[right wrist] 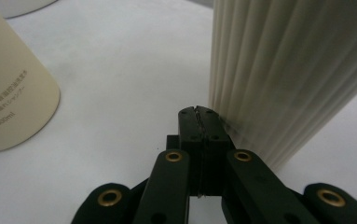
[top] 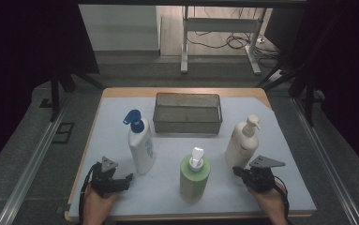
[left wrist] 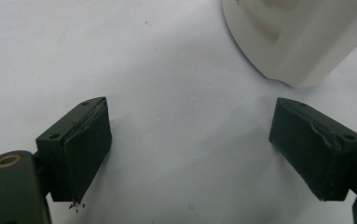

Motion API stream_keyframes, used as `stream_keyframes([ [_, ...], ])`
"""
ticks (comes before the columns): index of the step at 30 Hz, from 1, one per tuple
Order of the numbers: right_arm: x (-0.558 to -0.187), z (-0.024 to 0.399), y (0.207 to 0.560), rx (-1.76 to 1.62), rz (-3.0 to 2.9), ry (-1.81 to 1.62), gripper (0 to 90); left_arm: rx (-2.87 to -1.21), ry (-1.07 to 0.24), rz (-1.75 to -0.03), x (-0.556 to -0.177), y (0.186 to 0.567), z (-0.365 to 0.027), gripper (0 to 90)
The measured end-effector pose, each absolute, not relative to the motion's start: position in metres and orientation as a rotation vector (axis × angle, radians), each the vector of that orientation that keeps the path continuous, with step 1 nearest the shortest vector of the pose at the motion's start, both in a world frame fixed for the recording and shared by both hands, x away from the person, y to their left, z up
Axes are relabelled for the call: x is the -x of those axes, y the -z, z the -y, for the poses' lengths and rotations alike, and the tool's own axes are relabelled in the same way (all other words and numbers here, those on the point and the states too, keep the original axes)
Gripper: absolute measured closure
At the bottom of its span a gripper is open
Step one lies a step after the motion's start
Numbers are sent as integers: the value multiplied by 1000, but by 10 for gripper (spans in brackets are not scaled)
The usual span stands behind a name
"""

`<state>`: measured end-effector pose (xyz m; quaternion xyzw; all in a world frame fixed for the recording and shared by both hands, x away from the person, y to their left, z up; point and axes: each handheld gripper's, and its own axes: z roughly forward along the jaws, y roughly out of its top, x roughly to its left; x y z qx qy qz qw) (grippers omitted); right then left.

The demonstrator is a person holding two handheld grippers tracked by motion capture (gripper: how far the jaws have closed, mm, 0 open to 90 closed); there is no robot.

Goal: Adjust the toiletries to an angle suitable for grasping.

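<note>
Three pump bottles are shown upright near the wire basket [top: 187,113], none yet moved. The right gripper [top: 237,171], jaws pressed together and empty, lies just beside the cream bottle [top: 242,143]; the left gripper [top: 128,178], jaws wide apart and empty, lies near the white bottle [top: 141,147].

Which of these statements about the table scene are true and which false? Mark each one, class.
1. The right hand-held gripper is shut with nothing in it. True.
2. The left hand-held gripper grips the blue-capped bottle. False: it is open, with nothing in it.
3. The wire basket holds a bottle. False: it is empty.
4. The green bottle stands upright between the two hand-held grippers. True.
</note>
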<state>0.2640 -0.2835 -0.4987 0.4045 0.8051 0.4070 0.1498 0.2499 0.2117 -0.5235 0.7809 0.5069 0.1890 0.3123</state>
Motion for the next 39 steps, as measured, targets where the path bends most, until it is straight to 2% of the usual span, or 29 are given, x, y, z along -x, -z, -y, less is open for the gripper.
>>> stream_keyframes([
  [27, -268, 307, 501, -1218, -2268, -1130, 893, -2062, -501, -1336, -250, 523, -212, 127],
  [32, -264, 307, 497, -1214, -2266, -1147, 845, -2062, -500, -1336, -250, 524, -212, 127],
  [39, -254, 313, 492, -1221, -2248, -1163, 716, -2062, -501, -1336, -250, 524, -212, 127],
])
